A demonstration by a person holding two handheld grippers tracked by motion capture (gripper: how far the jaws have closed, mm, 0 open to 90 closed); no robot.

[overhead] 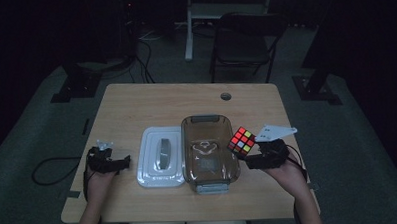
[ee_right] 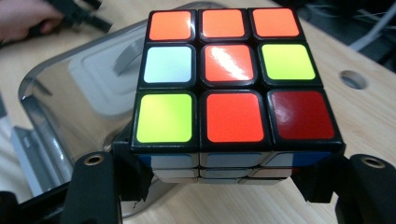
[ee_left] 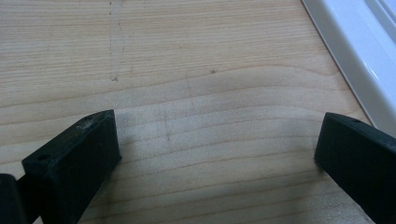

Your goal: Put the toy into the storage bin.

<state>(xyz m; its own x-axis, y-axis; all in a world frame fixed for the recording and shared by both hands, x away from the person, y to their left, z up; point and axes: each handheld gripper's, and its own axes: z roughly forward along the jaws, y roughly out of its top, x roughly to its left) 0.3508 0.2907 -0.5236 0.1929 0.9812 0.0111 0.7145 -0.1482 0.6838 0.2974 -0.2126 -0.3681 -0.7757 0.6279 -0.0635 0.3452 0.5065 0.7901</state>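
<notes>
Right tool point(overhead: 248, 158) clamps cube point(overhead: 241, 140) — beside container point(overhead: 209, 149).

The high view is dim and underexposed, its surroundings sinking into black beyond the worktop point(overhead: 151, 101). Both gripper views are bright and evenly lit. White glare sits on the centre sticker of the puzzle cube point(ee_right: 231, 63) and on the clear box point(ee_right: 70, 107) behind it. Soft shadows spread from the nearest jaws, which are slightly out of focus.
</notes>
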